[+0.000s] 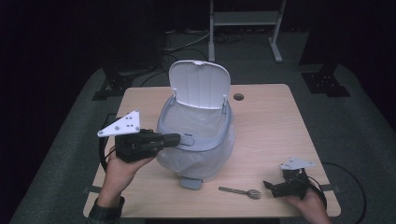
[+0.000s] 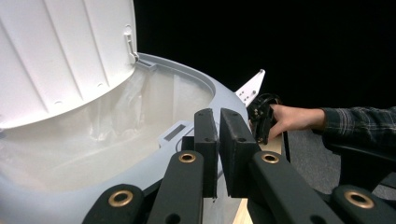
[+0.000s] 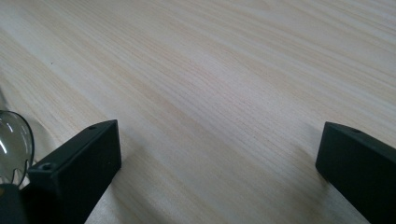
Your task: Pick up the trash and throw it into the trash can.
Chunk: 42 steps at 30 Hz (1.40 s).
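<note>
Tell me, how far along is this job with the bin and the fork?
Done: the bin's lid stands open, a bag lining the bin. In hand: the left gripper rests nearly shut at the bin's front rim. Left: the fork lies on the table by the open right gripper, not yet picked up.

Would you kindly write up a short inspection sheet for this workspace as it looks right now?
Surface: wooden table, bare grain, round hole near far edge.
Job's things: grey pedal bin, white lid raised, clear liner inside; metal fork lying before it.
Clutter: nothing seen.
Grippers: left tool shut, at bin's front rim; right tool open, low over the table beside the fork.
Cables: black cable trailing off right edge.
Surroundings: dark room, white frame behind.
</note>
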Tool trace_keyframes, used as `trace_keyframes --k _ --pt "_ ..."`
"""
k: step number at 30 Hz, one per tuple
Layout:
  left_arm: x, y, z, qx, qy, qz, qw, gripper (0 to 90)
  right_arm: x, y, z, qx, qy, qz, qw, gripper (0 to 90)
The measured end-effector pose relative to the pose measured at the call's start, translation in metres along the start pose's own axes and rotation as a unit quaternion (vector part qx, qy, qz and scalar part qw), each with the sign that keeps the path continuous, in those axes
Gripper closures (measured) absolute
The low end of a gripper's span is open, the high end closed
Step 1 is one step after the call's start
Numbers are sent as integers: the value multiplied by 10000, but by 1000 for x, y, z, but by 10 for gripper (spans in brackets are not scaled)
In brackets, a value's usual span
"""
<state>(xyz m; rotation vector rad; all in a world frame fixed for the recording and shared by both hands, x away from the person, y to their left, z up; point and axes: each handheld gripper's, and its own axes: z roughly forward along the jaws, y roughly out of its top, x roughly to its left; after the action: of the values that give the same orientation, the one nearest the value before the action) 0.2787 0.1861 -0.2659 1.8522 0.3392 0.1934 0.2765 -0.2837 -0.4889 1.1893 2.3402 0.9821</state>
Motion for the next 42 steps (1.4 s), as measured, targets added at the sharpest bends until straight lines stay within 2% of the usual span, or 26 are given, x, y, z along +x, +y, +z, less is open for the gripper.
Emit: trace_keyframes --k 13,21,29,38,42 --pt "-8 -11 -19 108 190 -120 9997 768 0 0 0 1 0 1 10000 0" --pt "-12 -21 -24 200 257 -201 9993 714 0 0 0 0 1 5 10000 0" --pt "-16 -34 -30 245 434 -304 9983 584 0 0 0 1 2 4 10000 0" --pt "-15 -53 -33 396 731 -377 9958 428 0 0 0 0 1 5 10000 0" --pt "-14 -61 -35 488 883 -428 9940 370 0 0 0 -1 2 3 10000 0"
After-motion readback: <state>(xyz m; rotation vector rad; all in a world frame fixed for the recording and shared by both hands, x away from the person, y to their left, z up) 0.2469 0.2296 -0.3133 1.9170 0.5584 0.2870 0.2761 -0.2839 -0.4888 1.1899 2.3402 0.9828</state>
